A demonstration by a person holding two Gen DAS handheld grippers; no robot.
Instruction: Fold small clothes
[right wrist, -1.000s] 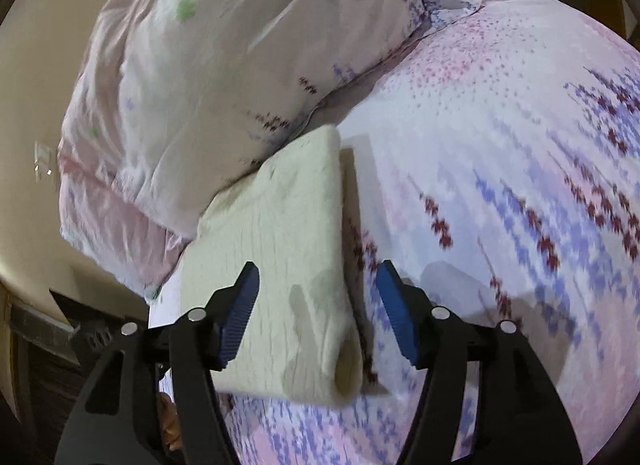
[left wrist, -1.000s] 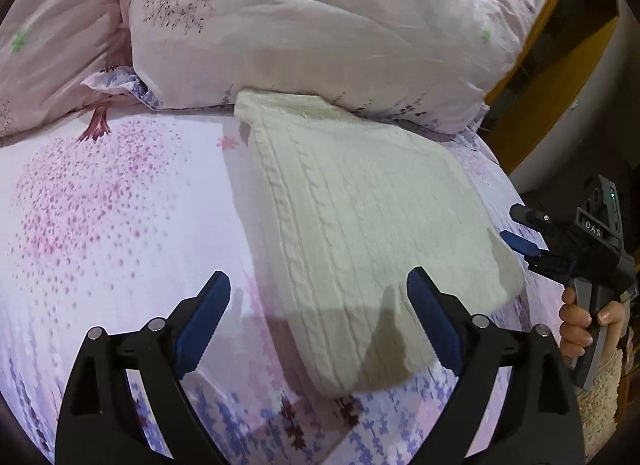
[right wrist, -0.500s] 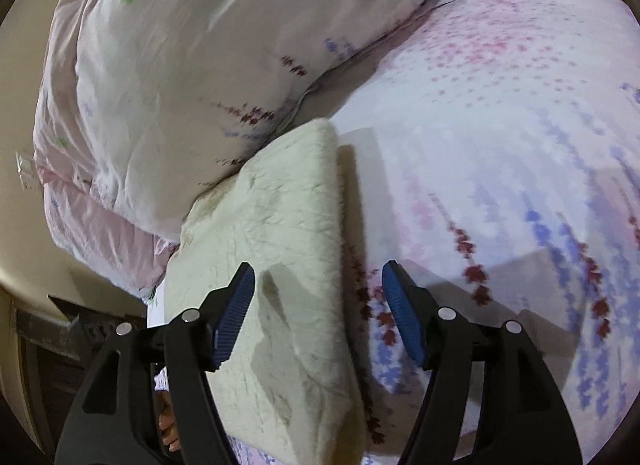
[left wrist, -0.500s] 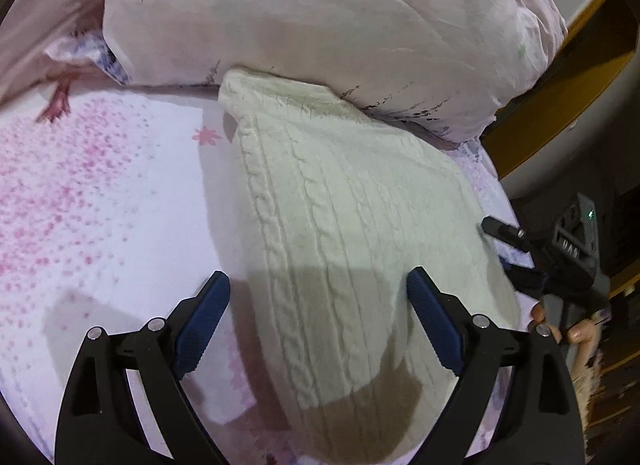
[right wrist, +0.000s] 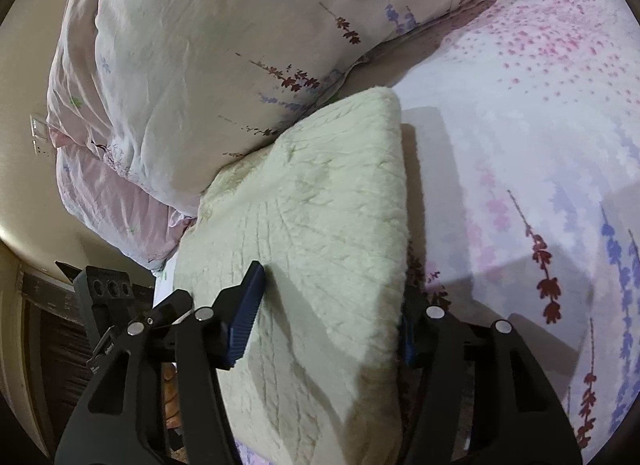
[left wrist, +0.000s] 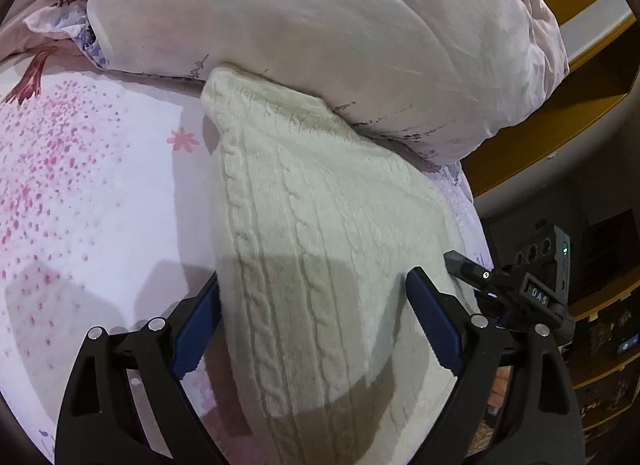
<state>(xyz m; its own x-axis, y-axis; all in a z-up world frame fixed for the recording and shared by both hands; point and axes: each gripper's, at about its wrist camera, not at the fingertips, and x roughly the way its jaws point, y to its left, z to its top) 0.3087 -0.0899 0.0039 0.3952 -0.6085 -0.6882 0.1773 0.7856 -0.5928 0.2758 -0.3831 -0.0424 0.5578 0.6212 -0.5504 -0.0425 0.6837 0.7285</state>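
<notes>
A folded cream cable-knit sweater (left wrist: 320, 233) lies on the floral bedsheet (left wrist: 80, 193), its far end against a pillow. My left gripper (left wrist: 316, 325) is open, its blue-padded jaws straddling the near end of the sweater. In the right wrist view the same sweater (right wrist: 320, 233) fills the middle. My right gripper (right wrist: 328, 313) is open: its left pad rests over the sweater's top, its right pad is partly hidden beside the folded edge. The right gripper also shows in the left wrist view (left wrist: 480, 277) at the sweater's right side.
A large pale pink floral pillow (left wrist: 320, 33) lies behind the sweater, also in the right wrist view (right wrist: 220, 45). The bed edge and a yellow wooden frame (left wrist: 560, 105) are to the right. A beige wall (right wrist: 36, 193) stands at the left of the right wrist view.
Both grippers have moved forward over the sweater, which now sits between each pair of jaws. The jaws stay open. The sweater has not visibly moved.
</notes>
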